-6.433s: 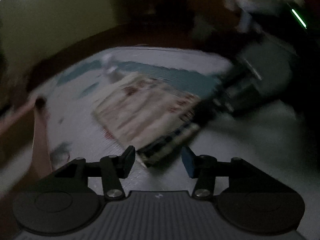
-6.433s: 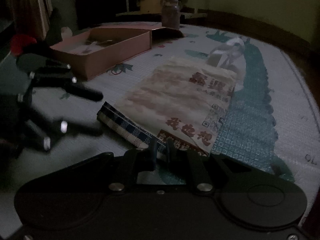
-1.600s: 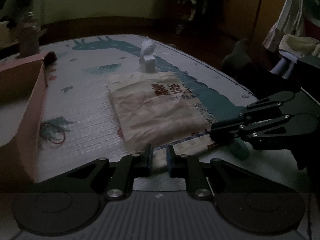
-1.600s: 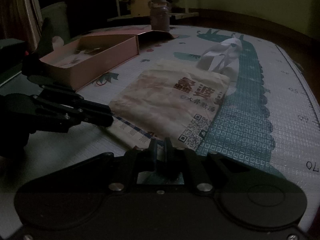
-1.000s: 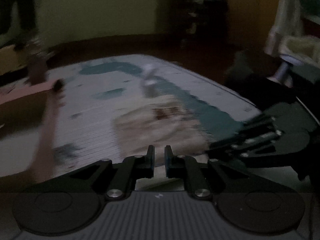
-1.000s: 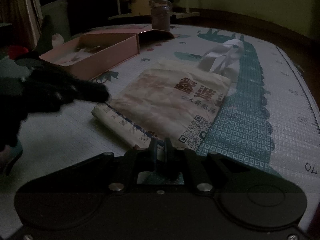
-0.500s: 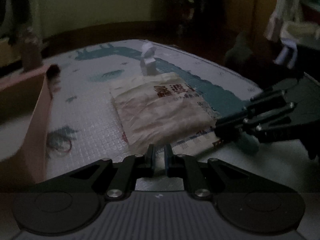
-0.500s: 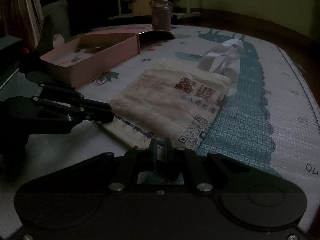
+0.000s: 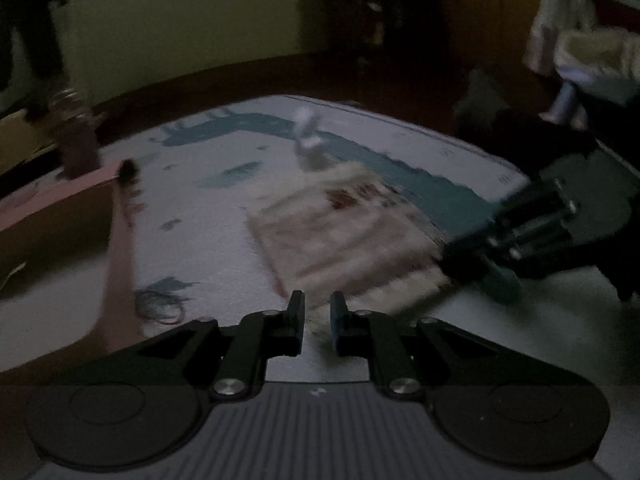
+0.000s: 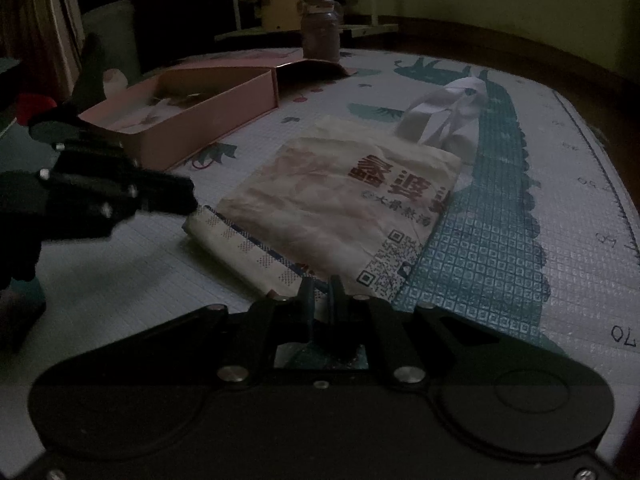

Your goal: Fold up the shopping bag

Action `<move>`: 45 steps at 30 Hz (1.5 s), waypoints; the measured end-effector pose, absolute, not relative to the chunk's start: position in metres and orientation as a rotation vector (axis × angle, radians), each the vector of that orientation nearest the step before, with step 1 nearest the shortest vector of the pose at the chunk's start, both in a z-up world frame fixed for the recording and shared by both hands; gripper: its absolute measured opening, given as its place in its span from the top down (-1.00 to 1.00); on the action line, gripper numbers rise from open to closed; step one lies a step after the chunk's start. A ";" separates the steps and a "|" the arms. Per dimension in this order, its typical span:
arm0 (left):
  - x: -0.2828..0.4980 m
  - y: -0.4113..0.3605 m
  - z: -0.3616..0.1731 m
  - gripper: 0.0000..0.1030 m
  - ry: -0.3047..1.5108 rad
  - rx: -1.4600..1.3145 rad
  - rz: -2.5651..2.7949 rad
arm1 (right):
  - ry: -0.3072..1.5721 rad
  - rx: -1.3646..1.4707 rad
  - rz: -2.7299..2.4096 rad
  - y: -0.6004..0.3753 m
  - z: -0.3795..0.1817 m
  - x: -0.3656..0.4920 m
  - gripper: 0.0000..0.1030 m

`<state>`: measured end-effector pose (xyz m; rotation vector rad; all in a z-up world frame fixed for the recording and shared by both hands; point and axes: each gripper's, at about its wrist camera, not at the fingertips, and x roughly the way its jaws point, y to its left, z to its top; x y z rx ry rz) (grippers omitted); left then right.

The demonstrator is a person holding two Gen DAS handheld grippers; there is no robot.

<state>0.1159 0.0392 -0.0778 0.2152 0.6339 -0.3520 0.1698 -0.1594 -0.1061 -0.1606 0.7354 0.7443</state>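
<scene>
Lying flat on the play mat (image 10: 540, 184), the folded shopping bag (image 10: 340, 208) has its white handles (image 10: 448, 120) at the far end and its checked edge toward the cameras. The right gripper (image 10: 320, 292) has its jaws clenched on the bag's near corner. The left gripper (image 9: 317, 312) sits at the bag's other near corner, jaws slightly parted; whether they pinch fabric I cannot tell, and a pink box (image 10: 192, 100) lies beside the bag.

Red Chinese characters, too dim to read, on the folded shopping bag (image 10: 340, 204) ahead of the fingertips, QR code printed just below them, "70" – seen inverted – on the play mat (image 10: 624, 334) edge, right of the fingers.
</scene>
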 end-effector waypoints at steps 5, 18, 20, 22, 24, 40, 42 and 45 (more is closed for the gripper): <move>0.117 0.028 -0.084 0.60 0.641 0.249 -0.387 | 0.742 -0.145 0.748 -0.160 -0.106 0.172 0.93; 0.101 0.011 -0.079 0.30 0.602 0.676 -0.478 | 0.773 -0.109 0.770 -0.164 -0.106 0.179 0.93; 0.098 0.007 -0.084 0.34 0.590 0.789 -0.511 | 0.779 -0.102 0.775 -0.165 -0.106 0.181 0.93; 0.096 0.002 -0.090 0.35 0.578 0.886 -0.532 | 0.787 -0.091 0.783 -0.166 -0.106 0.183 0.93; 0.094 0.000 -0.094 0.35 0.567 0.949 -0.552 | 0.794 -0.081 0.789 -0.167 -0.107 0.185 0.93; 0.096 -0.024 -0.135 0.65 0.351 1.383 -0.603 | 0.861 -0.054 0.884 -0.169 -0.107 0.205 0.93; 0.097 -0.025 -0.138 0.77 0.353 1.372 -0.604 | 0.836 -0.076 0.884 -0.166 -0.107 0.201 0.93; 0.096 -0.026 -0.138 0.84 0.372 1.348 -0.609 | 0.755 -0.202 0.897 -0.158 -0.104 0.184 0.88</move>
